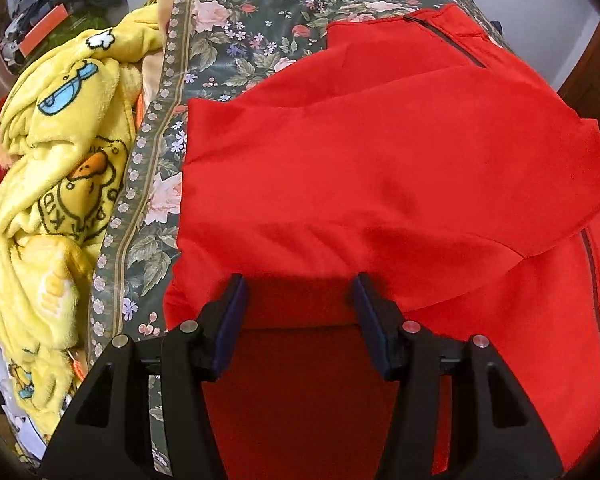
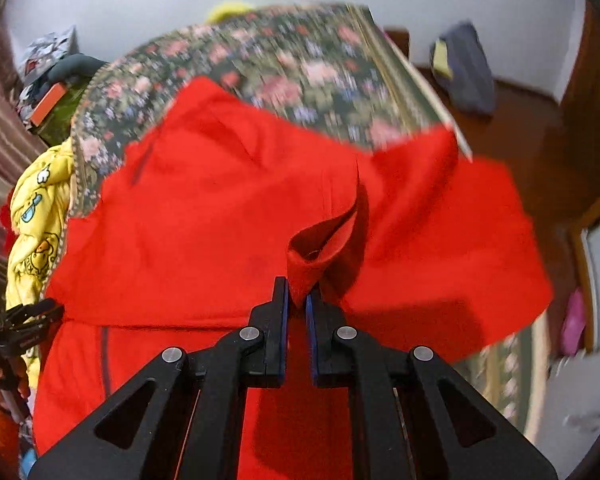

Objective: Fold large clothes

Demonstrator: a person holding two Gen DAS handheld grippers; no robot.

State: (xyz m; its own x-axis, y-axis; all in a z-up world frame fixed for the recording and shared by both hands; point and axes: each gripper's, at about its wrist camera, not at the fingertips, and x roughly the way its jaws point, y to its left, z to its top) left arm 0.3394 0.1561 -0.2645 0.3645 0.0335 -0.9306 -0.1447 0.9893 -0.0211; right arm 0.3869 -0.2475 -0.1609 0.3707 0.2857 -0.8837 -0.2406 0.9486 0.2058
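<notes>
Left wrist view: the left gripper (image 1: 300, 286) hangs over the red jacket (image 1: 380, 176) with its fingers apart, nothing pinched between them. That jacket's spread across the floral bedspread (image 1: 236, 28), with a yellow duck blanket (image 1: 56, 184) bunched up at 9 o'clock. Over on the right wrist view, the right gripper (image 2: 296, 300) is clamped on a fold of the red fabric, pulled up into a little loop at 12 o'clock from the tips.
</notes>
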